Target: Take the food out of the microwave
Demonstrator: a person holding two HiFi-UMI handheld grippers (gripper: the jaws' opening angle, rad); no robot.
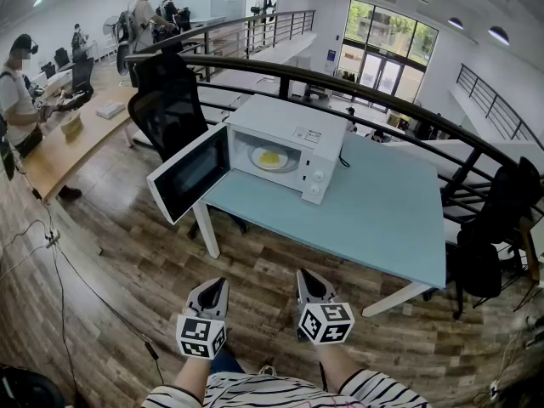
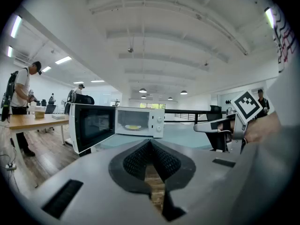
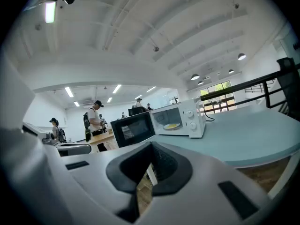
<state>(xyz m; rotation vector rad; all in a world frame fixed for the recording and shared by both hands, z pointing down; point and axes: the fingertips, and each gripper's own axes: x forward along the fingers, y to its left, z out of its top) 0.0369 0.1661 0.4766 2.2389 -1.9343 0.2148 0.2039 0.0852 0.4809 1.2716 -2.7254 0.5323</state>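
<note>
Two grippers sit low in front of the person, over the wood floor (image 1: 127,262), well short of the table (image 1: 382,215). Left gripper (image 1: 218,282): jaws pressed together, nothing between them. Right gripper (image 1: 303,273): same, jaws closed tip to tip, empty. They are side by side, near each other, aimed toward the table and tipped slightly down. Striped sleeves (image 1: 255,393) are at the bottom edge behind them.

The table has a light-blue top and white legs. The white microwave (image 1: 293,134) sits at its left end. Its door (image 1: 191,172) is swung wide open to the left and hangs out past the table edge.

The food (image 1: 269,157) is yellow, on a white plate (image 1: 259,164), and sits inside the microwave cavity, well apart from both grippers. Nothing is touching it.

A black cable (image 1: 344,155) comes off the microwave's right side.

Behind the microwave are a black office chair (image 1: 170,100) and a curved black railing (image 1: 357,87). At far left, people stand at a long wooden desk (image 1: 59,151).
</note>
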